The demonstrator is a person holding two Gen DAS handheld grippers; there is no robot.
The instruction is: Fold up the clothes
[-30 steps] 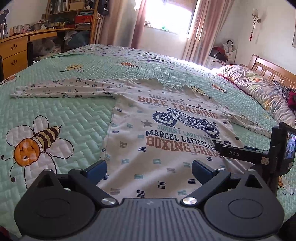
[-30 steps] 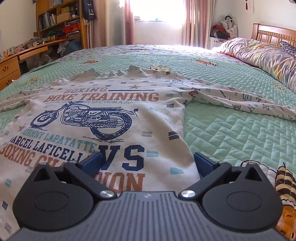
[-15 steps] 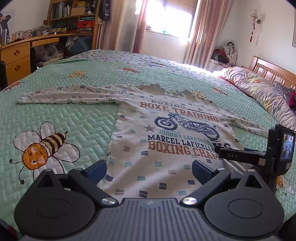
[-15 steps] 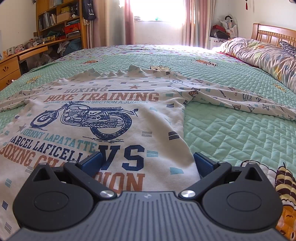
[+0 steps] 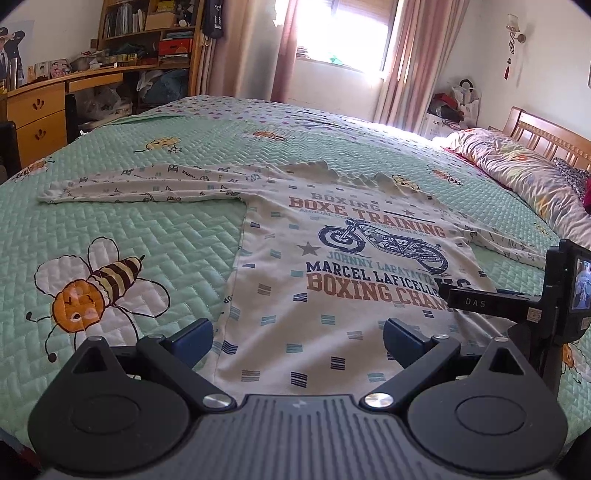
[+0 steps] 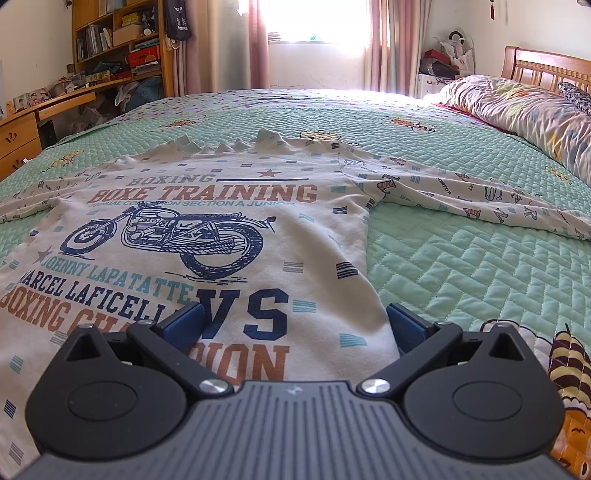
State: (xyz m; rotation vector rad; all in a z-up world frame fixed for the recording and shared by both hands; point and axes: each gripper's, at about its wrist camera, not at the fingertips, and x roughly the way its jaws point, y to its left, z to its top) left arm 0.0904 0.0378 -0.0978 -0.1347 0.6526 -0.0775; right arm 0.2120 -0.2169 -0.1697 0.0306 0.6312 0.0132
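I am reading the print on the long-sleeved shirt (image 6: 207, 229): "BOXING", "BOXE TRAINING", a blue motorcycle, "JOHNNY LAPATATTE", "MARCEL LAFICELLE", "VS" and "BOXING CHAMPION", partly hidden. The far arm of the right gripper's body is showing "DAS" in the left wrist view. I am holding the left gripper (image 5: 297, 338) with its jaws spread wide and nothing between them, hovering at the shirt's lower left hem. I am holding the right gripper (image 6: 295, 323) equally wide and empty, hovering at the shirt's lower right hem. The shirt is lying face up, flat on the green quilted bedspread (image 6: 461, 266), sleeves stretched out to both sides, collar toward the window (image 5: 347, 33). A bee motif (image 5: 96, 284) is sitting left of the shirt.
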